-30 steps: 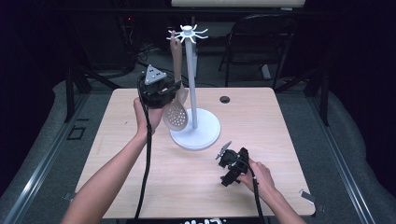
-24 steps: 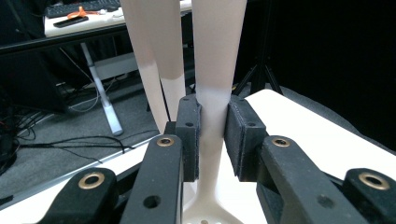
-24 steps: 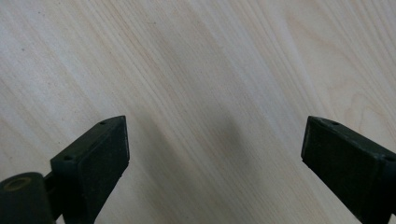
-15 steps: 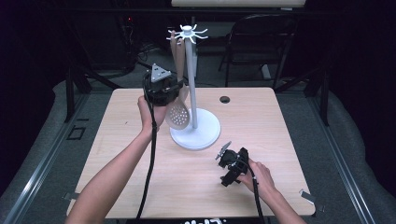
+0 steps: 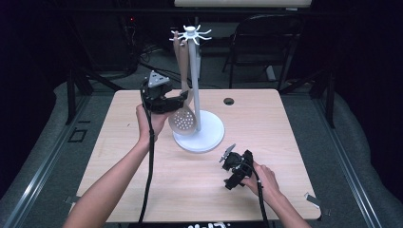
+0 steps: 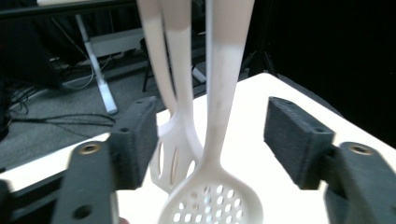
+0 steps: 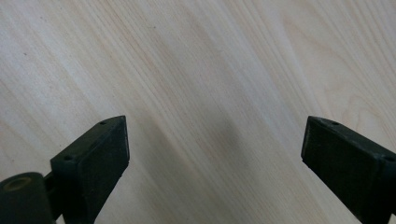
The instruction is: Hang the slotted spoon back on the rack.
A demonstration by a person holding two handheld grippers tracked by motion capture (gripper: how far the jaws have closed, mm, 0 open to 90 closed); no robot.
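Note:
A white utensil stand [image 5: 198,135] rises at the table's far middle. A beige perforated spoon [image 5: 183,121] hangs from one of its top hooks. My left gripper [image 5: 178,98] is level with the spoon's handle. In the left gripper view the left gripper [image 6: 217,140] has just been opening. The spoon's handle [image 6: 223,98] runs between the pads without touching either. A slotted utensil [image 6: 172,156] hangs just behind it. My right gripper [image 5: 235,170] rests low at the table's front right. Its own view shows the right gripper [image 7: 215,149] wide open over bare wood.
The wooden table [image 5: 294,142] has a small black round grommet [image 5: 229,101] behind the stand. A dark chair [image 5: 266,38] and cables stand beyond the far edge. Both gripper cables trail off the front edge.
My left gripper's jaws have opened off the spoon's handle, and the spoon now hangs from the stand. The right gripper has not moved.

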